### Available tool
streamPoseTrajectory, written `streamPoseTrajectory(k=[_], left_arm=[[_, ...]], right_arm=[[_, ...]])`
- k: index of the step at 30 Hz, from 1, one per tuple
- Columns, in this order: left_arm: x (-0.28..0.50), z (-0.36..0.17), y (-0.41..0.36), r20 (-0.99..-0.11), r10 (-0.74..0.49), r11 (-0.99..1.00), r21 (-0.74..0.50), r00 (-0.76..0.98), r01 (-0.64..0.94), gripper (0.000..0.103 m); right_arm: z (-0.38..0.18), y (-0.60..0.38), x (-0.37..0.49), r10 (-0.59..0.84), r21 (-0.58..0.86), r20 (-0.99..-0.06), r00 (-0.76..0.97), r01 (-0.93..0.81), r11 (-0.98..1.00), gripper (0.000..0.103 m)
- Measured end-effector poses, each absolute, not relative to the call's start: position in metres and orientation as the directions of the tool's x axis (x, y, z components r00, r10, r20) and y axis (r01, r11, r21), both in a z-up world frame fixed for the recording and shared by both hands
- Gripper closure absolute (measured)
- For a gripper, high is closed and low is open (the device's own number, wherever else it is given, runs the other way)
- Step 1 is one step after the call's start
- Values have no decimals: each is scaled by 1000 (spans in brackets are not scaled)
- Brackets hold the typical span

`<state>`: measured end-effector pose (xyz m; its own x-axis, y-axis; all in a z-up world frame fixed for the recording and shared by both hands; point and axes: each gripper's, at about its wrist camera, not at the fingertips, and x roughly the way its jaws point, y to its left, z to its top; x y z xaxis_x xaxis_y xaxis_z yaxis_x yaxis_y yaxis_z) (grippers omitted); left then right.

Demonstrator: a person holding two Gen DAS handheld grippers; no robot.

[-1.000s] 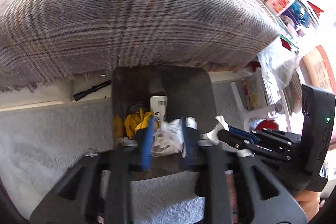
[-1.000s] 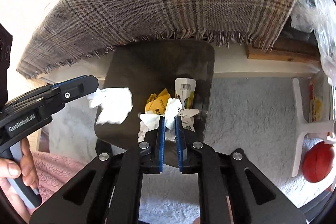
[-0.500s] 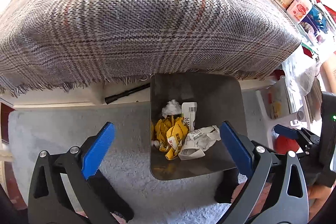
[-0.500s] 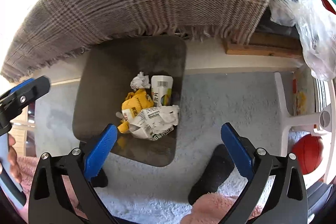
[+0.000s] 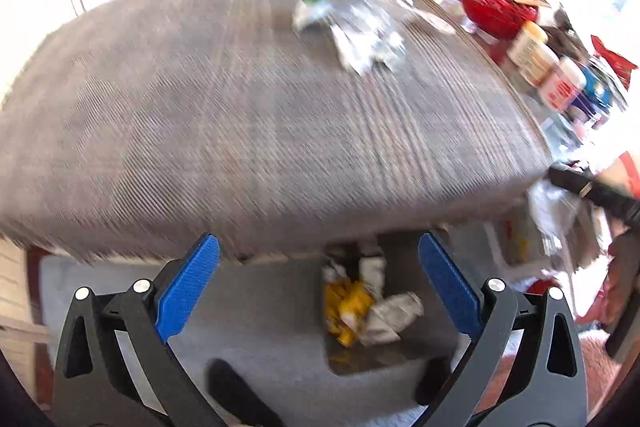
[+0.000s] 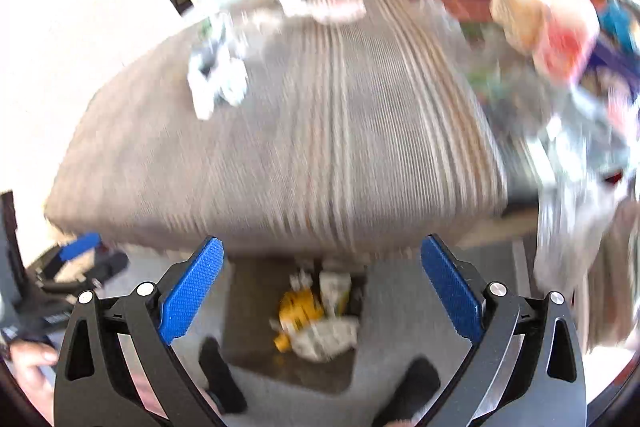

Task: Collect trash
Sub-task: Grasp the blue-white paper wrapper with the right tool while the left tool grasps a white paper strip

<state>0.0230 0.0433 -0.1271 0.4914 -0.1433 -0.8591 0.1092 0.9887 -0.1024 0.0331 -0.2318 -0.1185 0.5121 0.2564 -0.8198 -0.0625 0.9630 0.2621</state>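
— Two tools in view: left gripper (image 5: 318,239) and right gripper (image 6: 320,239), both tilted downward above the floor. State of the fingers?

— Spread wide on both, having just been opening. Blue pads well apart, nothing between them, nothing grasped.

— And the trash?

— Partly binned. Crumpled yellow wrapper (image 5: 344,303), crumpled white printed paper (image 5: 390,319) and small white carton (image 5: 372,269) lying together inside dark square bin (image 5: 400,359). Bin standing on grey carpet (image 5: 260,307), just below the near edge of the tabletop.

— More up top?

— Yes: heap of crumpled silvery-white and green wrappers (image 5: 356,27) lying on grey plaid cloth (image 5: 260,107) covering the tabletop, toward the far side, well apart from both grippers. Too blurred for finer detail.

— Anything beside the heap?

— Red basket (image 5: 496,11) to its right near the far corner, then a row of labelled jars (image 5: 532,51) along the right edge.
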Motion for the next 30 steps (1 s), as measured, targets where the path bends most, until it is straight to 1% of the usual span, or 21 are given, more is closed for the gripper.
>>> streamPoseTrajectory(k=[3, 7, 12, 14, 15, 16, 18, 21, 23, 24, 25, 26, 27, 29, 30], left_arm=[[48, -114, 52, -852, -112, 992, -71, 512, 101, 8], [79, -110, 59, -847, -106, 993, -64, 520, 98, 8], [115, -110, 60, -838, -91, 996, -61, 539, 72, 8], [126, -111, 58, -832, -84, 996, -60, 548, 62, 8], [130, -113, 56, -832, -85, 996, -59, 548, 64, 8], [132, -114, 54, -833, -87, 996, -59, 546, 69, 8], [137, -118, 48, -834, -94, 995, -54, 544, 89, 8], [140, -122, 39, -829, -105, 992, -49, 549, 116, 8], [142, -124, 36, -827, -113, 990, -49, 551, 130, 8], [143, -125, 34, -827, -115, 990, -48, 551, 135, 8], [145, -126, 32, -827, -118, 989, -48, 550, 139, 8], [147, -126, 31, -827, -118, 989, -47, 550, 142, 8], [149, -127, 30, -826, -118, 989, -47, 551, 142, 8], [154, -128, 28, -826, -117, 989, -46, 552, 141, 8], [156, -128, 28, -825, -116, 989, -47, 554, 138, 8]], right_arm=[[-94, -219, 65, 279, 271, -790, 546, -99, 958, 4], [-81, -209, 103, 290, 280, -785, 548, -105, 954, 4], [-94, -191, 149, 344, 345, -778, 525, -101, 933, 5], [-103, -184, 163, 363, 368, -781, 509, -95, 925, 16], [-109, -177, 171, 377, 380, -785, 492, -100, 920, 27], [-114, -173, 176, 389, 389, -789, 475, -104, 915, 36], [-121, -163, 185, 407, 400, -796, 448, -115, 909, 43], [-128, -152, 192, 432, 423, -792, 431, -122, 898, 46], [-131, -149, 193, 431, 420, -793, 430, -126, 899, 50], [-133, -146, 195, 431, 417, -797, 423, -131, 899, 55], [-134, -145, 197, 433, 417, -798, 419, -135, 899, 63], [-136, -143, 199, 431, 412, -802, 413, -139, 900, 68], [-137, -142, 200, 427, 406, -806, 410, -142, 903, 76], [-138, -142, 202, 422, 399, -810, 407, -144, 906, 80], [-137, -144, 200, 419, 397, -808, 413, -143, 907, 85]])
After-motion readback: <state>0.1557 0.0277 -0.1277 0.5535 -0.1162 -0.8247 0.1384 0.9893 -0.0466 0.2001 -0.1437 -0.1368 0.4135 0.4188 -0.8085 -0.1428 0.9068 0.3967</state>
